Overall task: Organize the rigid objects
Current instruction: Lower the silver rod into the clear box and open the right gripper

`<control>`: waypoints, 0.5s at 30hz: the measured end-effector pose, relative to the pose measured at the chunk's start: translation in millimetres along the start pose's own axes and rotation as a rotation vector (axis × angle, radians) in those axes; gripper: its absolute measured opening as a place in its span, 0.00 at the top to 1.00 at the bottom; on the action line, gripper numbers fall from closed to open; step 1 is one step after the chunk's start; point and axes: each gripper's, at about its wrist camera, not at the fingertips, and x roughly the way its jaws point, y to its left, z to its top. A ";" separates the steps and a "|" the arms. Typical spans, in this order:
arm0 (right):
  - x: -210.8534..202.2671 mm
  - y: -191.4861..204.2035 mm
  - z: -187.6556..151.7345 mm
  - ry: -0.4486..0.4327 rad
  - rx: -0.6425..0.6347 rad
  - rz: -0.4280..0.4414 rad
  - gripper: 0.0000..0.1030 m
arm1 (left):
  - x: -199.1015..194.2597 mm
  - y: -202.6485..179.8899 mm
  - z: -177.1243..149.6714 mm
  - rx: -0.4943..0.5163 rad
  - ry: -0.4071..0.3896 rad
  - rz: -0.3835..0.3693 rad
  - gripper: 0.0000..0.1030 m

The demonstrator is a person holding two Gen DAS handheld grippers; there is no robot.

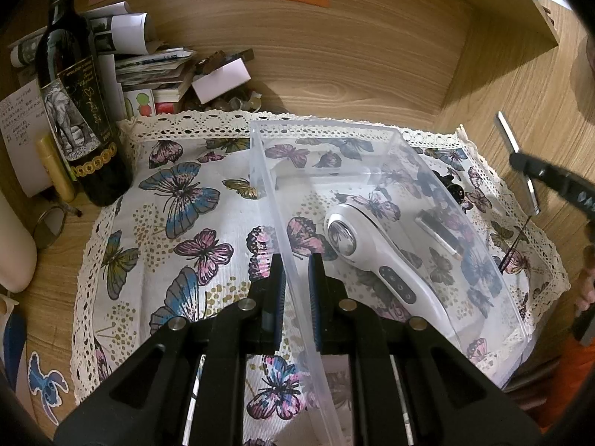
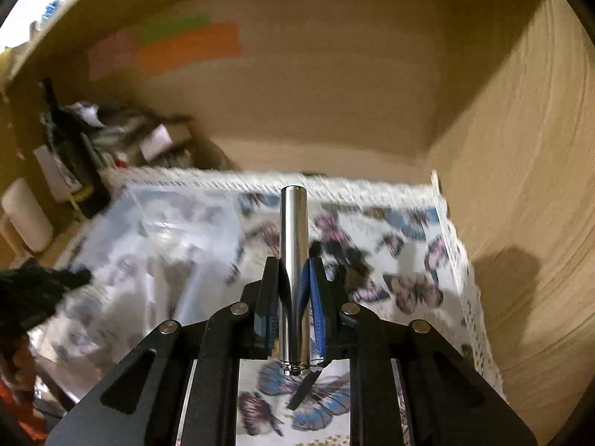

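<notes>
On a wooden desk draped with a butterfly-print cloth [image 1: 193, 200], the left gripper [image 1: 296, 271] straddles the near-left wall of a clear plastic bin [image 1: 372, 171], one finger outside and one inside, the jaws narrow with the thin wall between them (whether the pads actually press the plastic cannot be told). Inside the bin lie a white handheld device [image 1: 375, 256] with a round metal head and, just beside it, a slim dark stick [image 1: 440, 234]. The right gripper [image 2: 294, 271] is clamped on a shiny metal cylinder [image 2: 293, 245], held upright along the fingers above the cloth, to the right of the bin [image 2: 167, 230]; that view is motion-blurred. Seen from the left wrist, the right gripper [image 1: 528, 182] sits at the far right edge with the cylinder [image 1: 508, 133] jutting from it. A dark wine bottle [image 1: 74, 111] stands at the cloth's left corner, near a stack of papers [image 1: 148, 67].
</notes>
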 end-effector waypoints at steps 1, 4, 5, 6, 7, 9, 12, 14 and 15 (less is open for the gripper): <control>-0.5 4.9 4.6 -0.011 -0.012 0.014 0.86 | 0.0 0.0 0.0 0.000 0.000 0.000 0.88; -8.0 25.6 12.0 -0.039 -0.048 0.058 0.86 | 0.0 -0.1 0.1 0.000 0.000 0.000 0.88; -8.4 33.2 14.5 -0.044 -0.058 0.074 0.86 | 0.1 -0.1 0.1 0.000 0.000 0.000 0.88; -9.5 42.0 16.6 -0.047 -0.076 0.098 0.86 | 0.1 -0.2 0.1 0.000 0.000 0.000 0.88; -9.9 46.9 17.1 -0.048 -0.087 0.112 0.86 | 0.1 -0.3 0.1 -0.001 0.000 0.000 0.88; -8.6 60.6 17.6 -0.045 -0.121 0.139 0.86 | 0.2 -1.0 0.6 0.000 -0.001 -0.001 0.88; 1.9 79.0 15.1 -0.016 -0.159 0.169 0.86 | 0.2 -1.3 1.0 0.000 -0.001 -0.001 0.88; 14.1 86.4 10.7 0.022 -0.170 0.179 0.86 | 0.5 -1.2 1.4 -0.001 -0.001 -0.004 0.88; 21.3 89.9 8.5 0.043 -0.172 0.181 0.86 | 0.6 -1.2 1.6 -0.001 -0.002 -0.005 0.88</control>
